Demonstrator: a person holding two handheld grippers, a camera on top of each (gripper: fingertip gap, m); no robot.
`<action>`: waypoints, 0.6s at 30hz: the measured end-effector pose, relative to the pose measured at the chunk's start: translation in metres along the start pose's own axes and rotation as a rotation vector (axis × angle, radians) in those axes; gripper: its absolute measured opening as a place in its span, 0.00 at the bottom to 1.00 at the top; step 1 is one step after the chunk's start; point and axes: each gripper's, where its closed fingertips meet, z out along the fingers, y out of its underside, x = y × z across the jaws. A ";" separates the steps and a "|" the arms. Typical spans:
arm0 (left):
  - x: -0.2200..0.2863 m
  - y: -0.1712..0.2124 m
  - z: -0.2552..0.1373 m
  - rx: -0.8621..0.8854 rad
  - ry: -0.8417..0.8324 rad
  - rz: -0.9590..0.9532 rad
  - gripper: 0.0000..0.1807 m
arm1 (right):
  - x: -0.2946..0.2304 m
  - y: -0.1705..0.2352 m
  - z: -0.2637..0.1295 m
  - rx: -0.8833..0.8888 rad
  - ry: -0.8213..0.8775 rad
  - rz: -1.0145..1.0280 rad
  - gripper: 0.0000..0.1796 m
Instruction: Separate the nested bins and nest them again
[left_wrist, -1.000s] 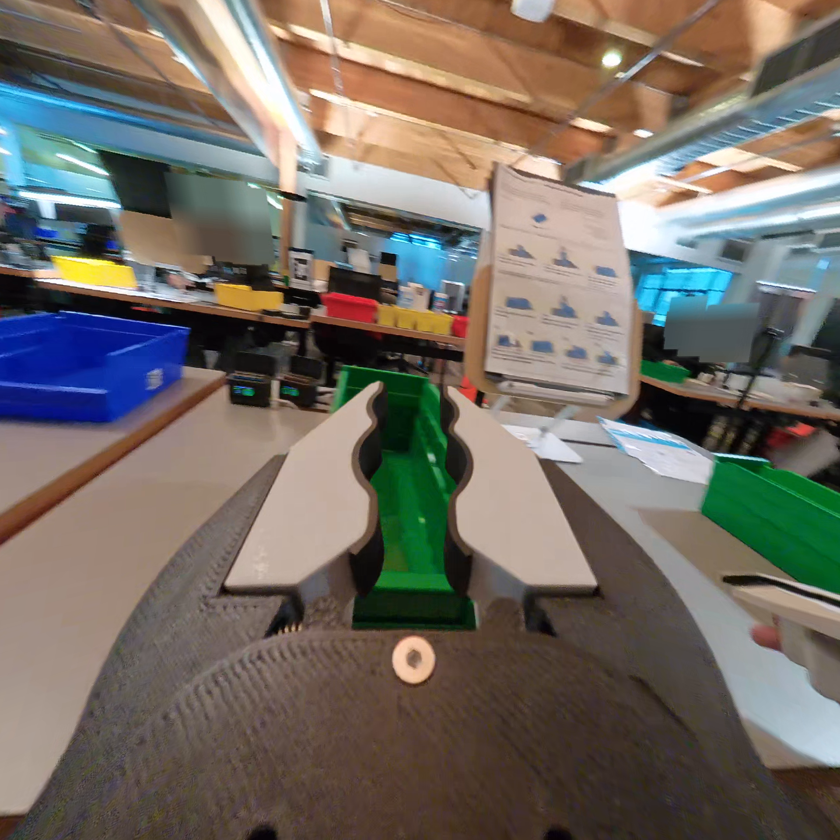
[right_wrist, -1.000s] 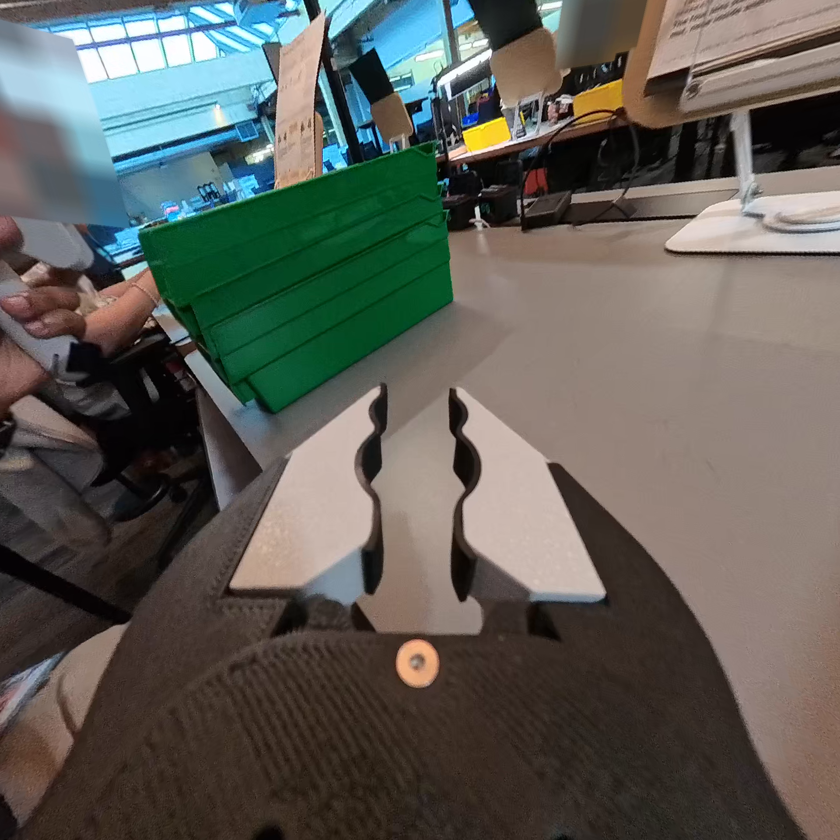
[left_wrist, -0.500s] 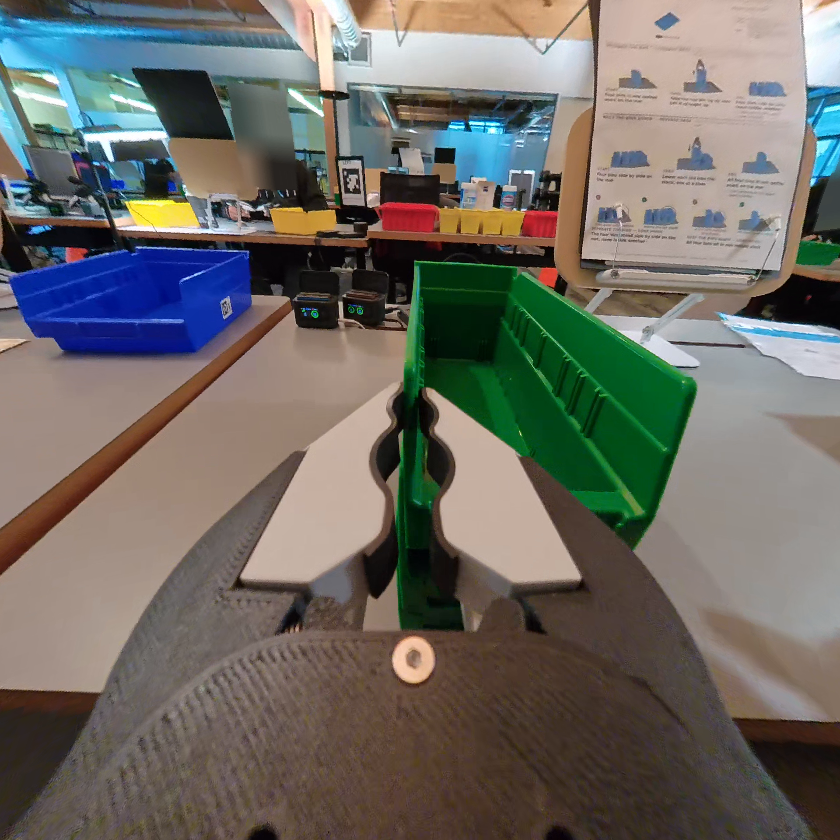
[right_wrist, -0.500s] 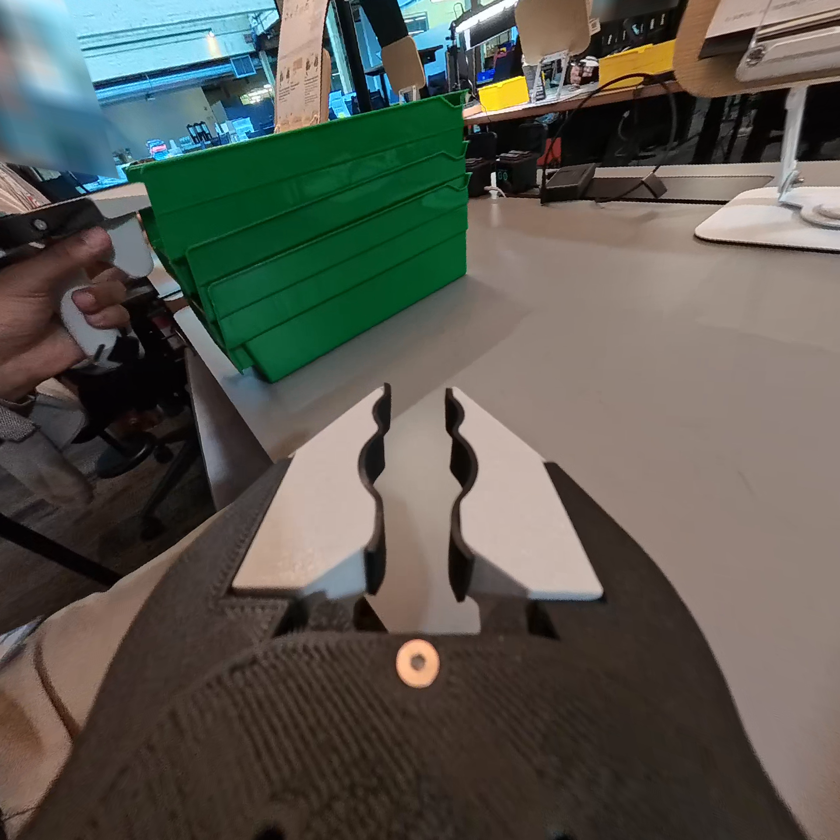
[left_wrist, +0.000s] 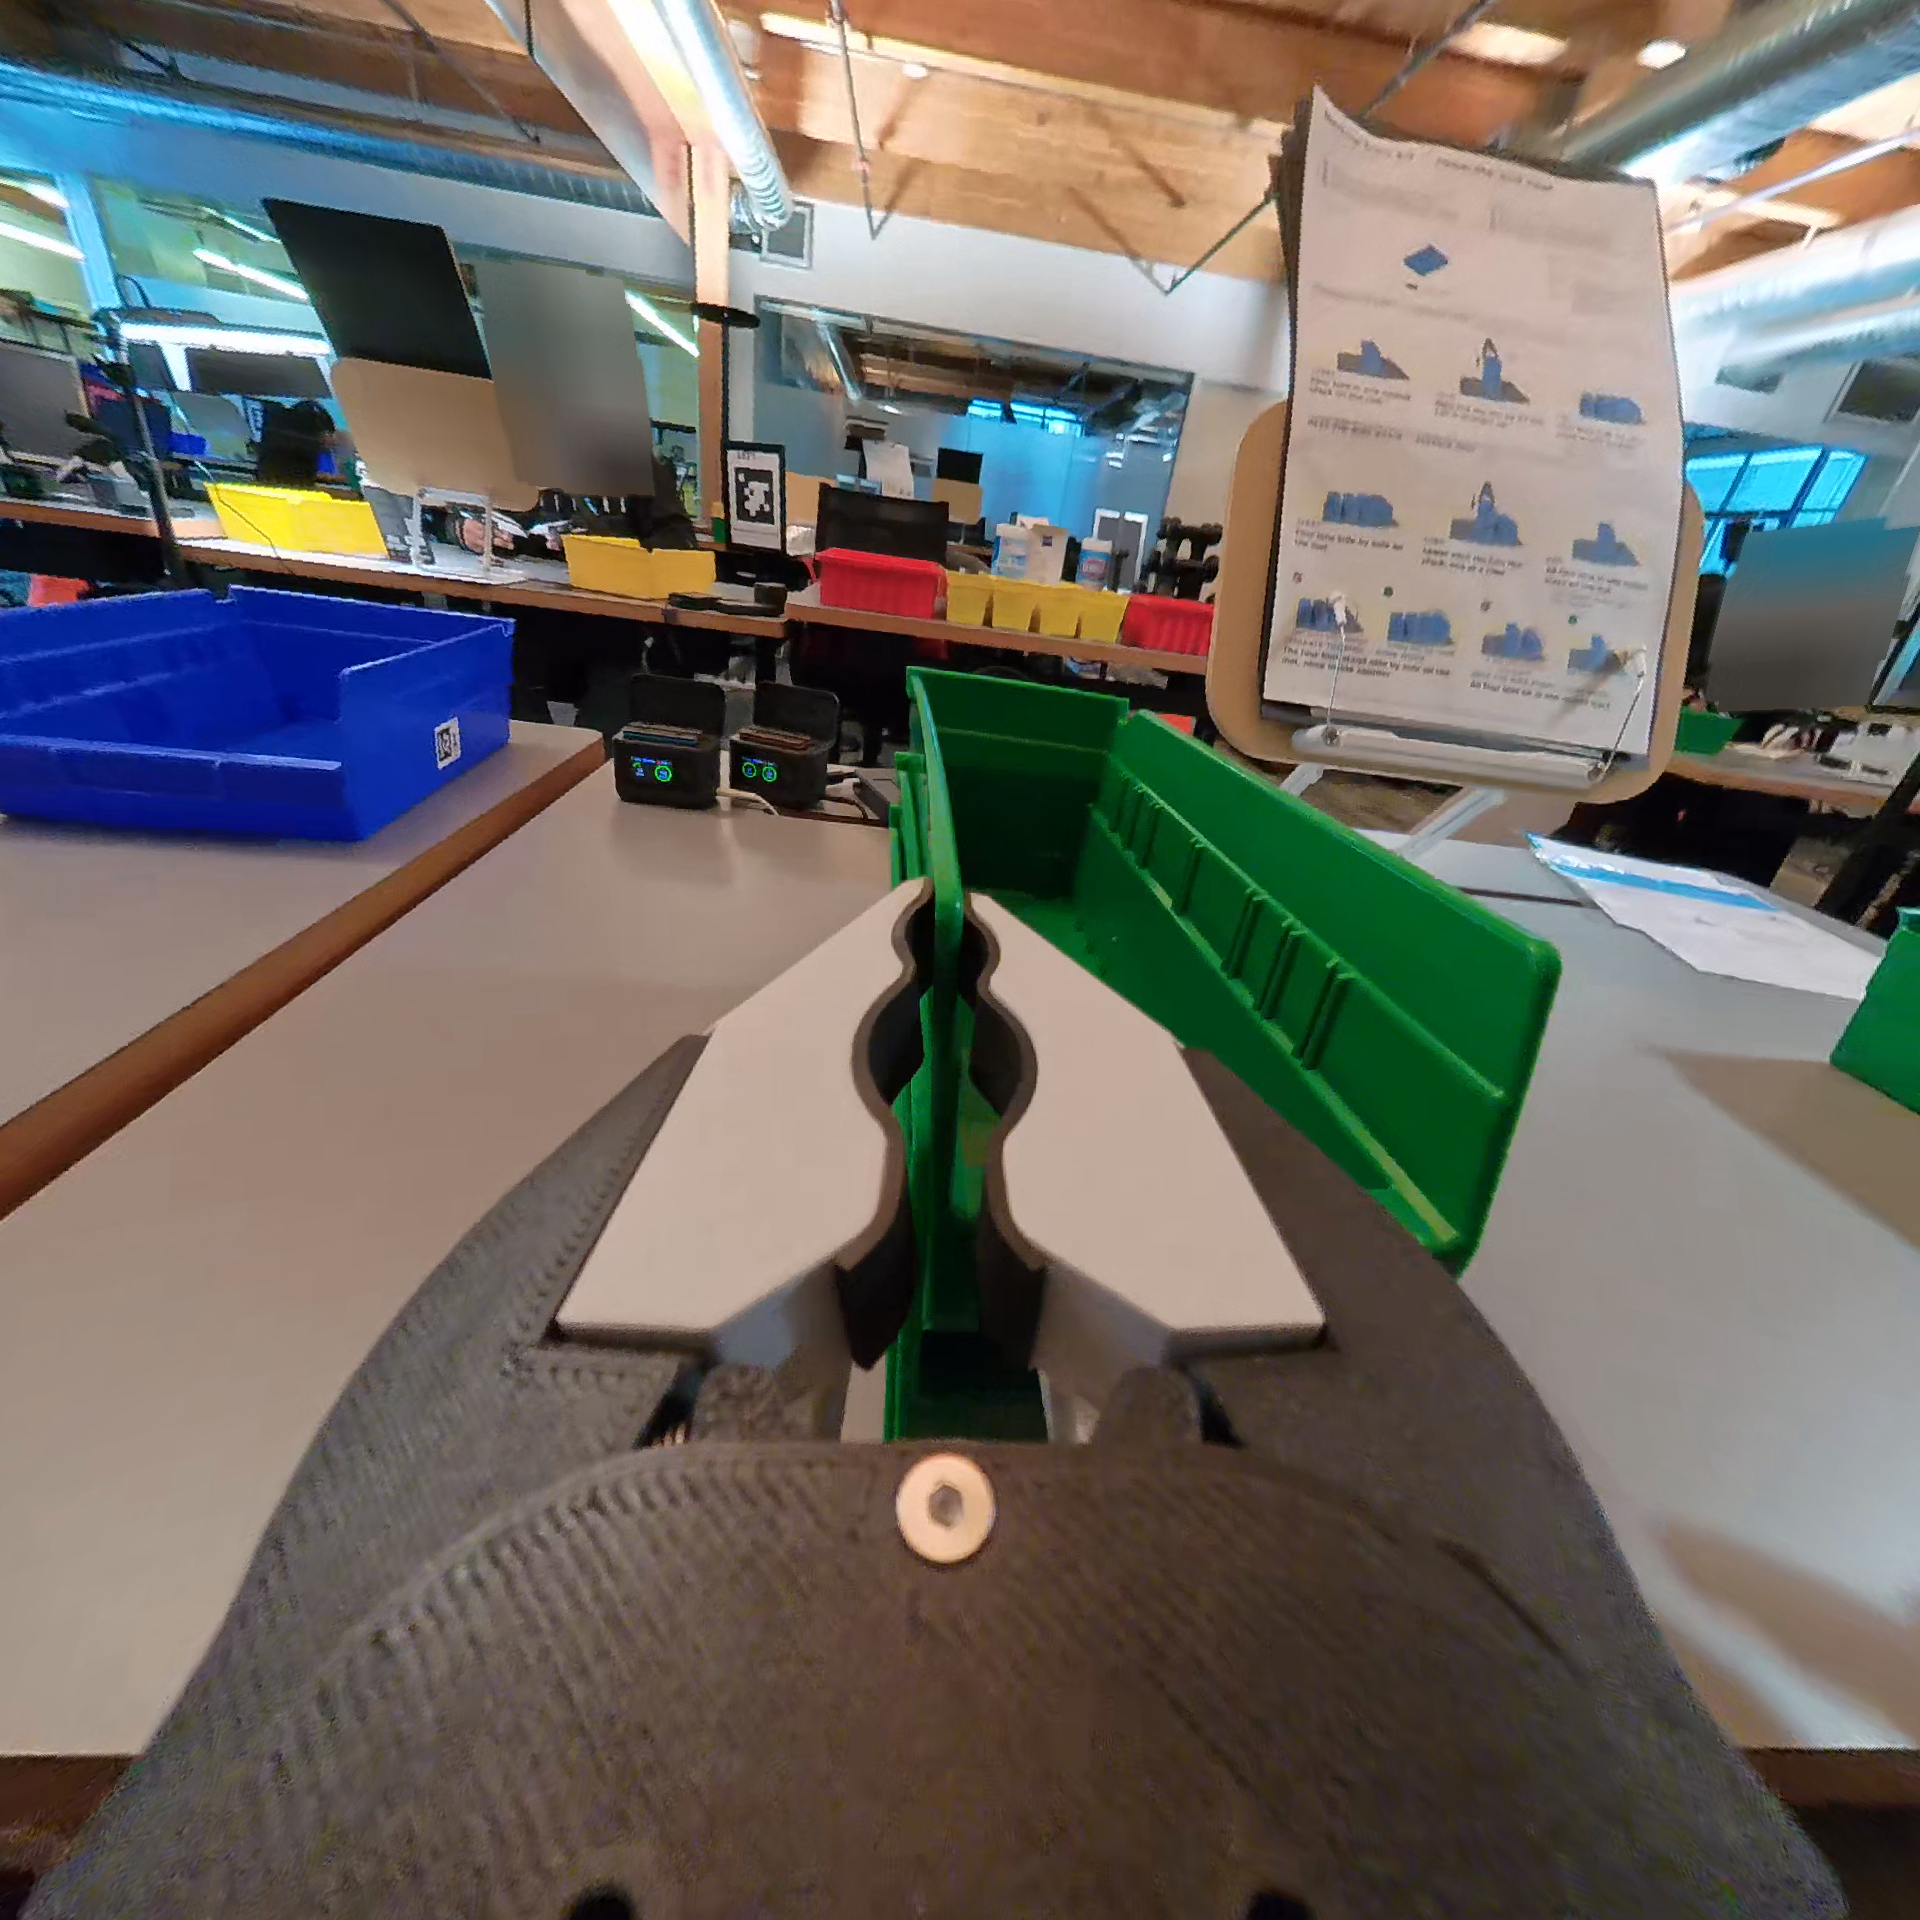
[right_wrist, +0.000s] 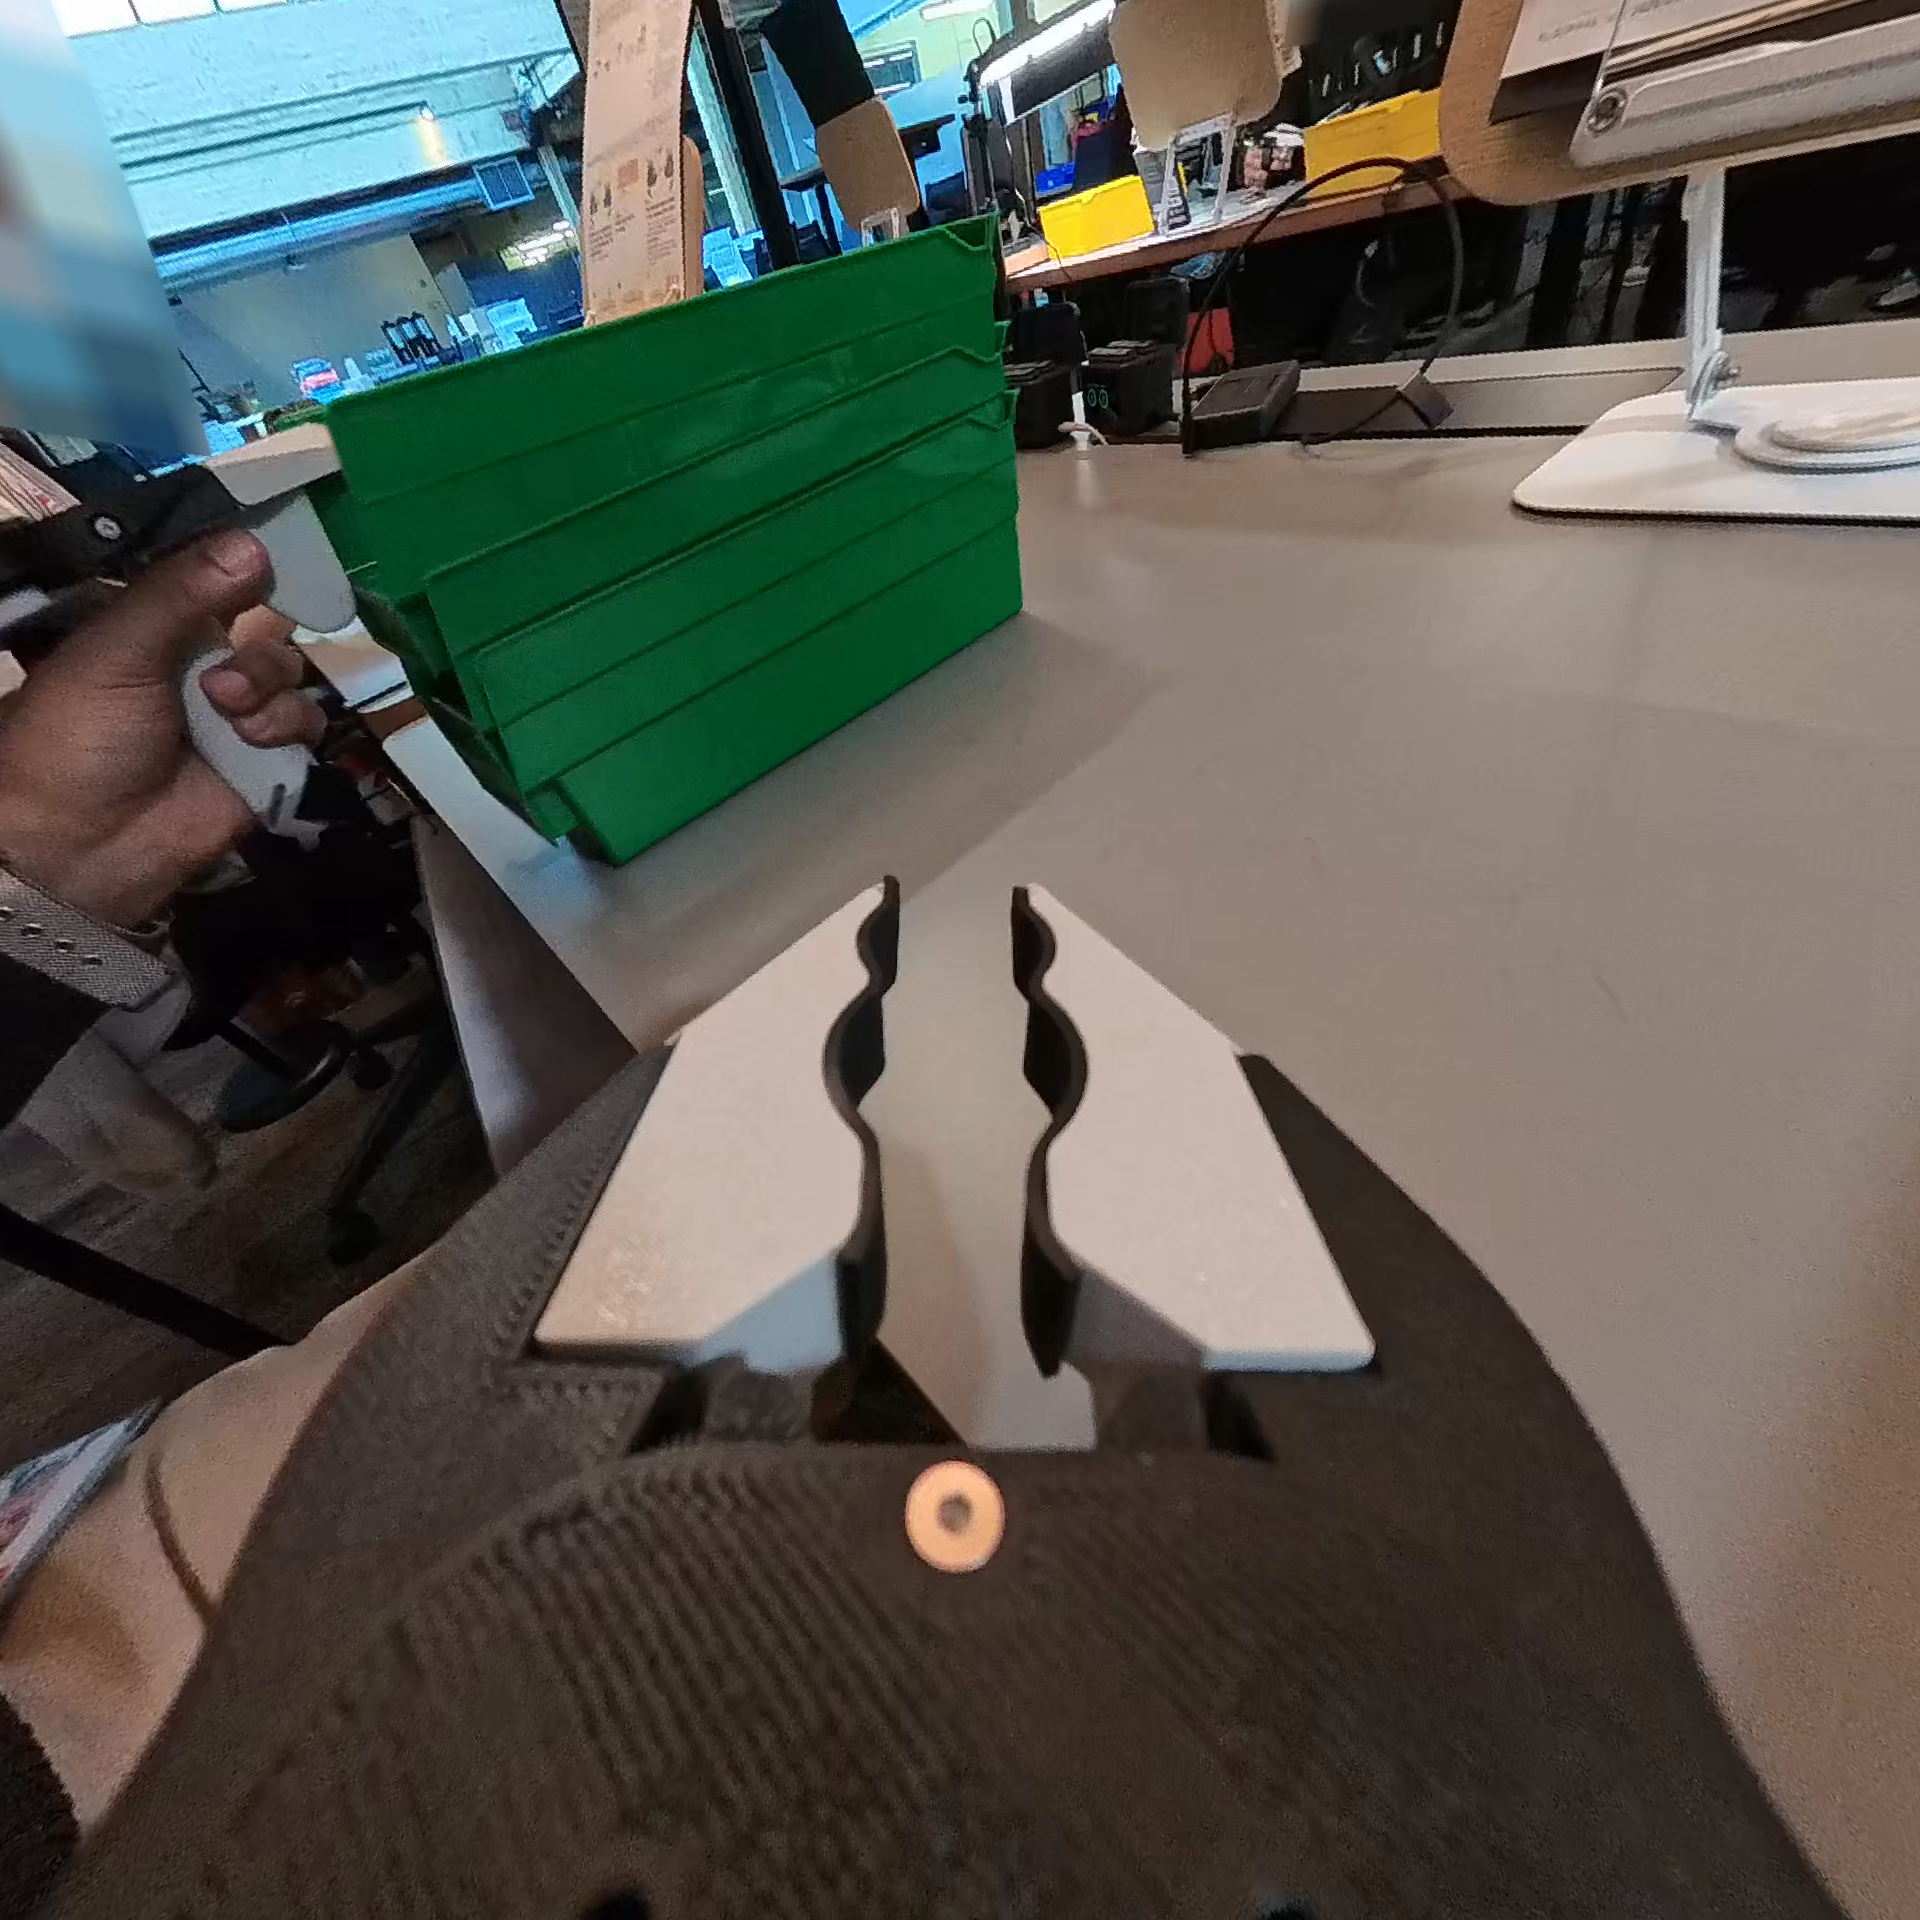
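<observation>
A stack of nested green bins (left_wrist: 1299, 987) stands on the grey table (left_wrist: 364, 1143). My left gripper (left_wrist: 943, 914) is shut on the left wall of the top bin, and the wall runs up between its fingers. The right wrist view shows the stack (right_wrist: 707, 540) side-on at the table's left edge, with a hand (right_wrist: 114, 727) holding the left gripper behind its near end. My right gripper (right_wrist: 951, 904) is open and empty, low over the table a short way from the stack. The edge of another green bin (left_wrist: 1881, 1029) shows at far right.
A blue bin (left_wrist: 239, 707) sits on the neighbouring table at left. A clipboard stand with an instruction sheet (left_wrist: 1455, 468) stands behind the bins, its white base (right_wrist: 1714, 457) at far right. Two chargers (left_wrist: 727, 743) and loose papers (left_wrist: 1714, 925) lie at the back. The table's edge (right_wrist: 499, 997) is beside my right gripper.
My left gripper was open over the bin a second ago; it has shifted to the left wall and shut on it. My right gripper has stayed open and crept a little nearer the stack.
</observation>
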 end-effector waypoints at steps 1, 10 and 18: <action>0.000 -0.001 0.000 0.010 -0.006 -0.002 0.00 | 0.000 0.000 -0.001 0.001 0.003 -0.002 0.11; -0.001 -0.024 -0.007 0.113 0.006 -0.052 0.00 | 0.003 0.002 0.000 -0.008 0.004 0.002 0.11; 0.025 -0.086 -0.030 0.289 0.079 -0.053 0.00 | -0.008 -0.009 0.000 0.036 0.002 -0.069 0.13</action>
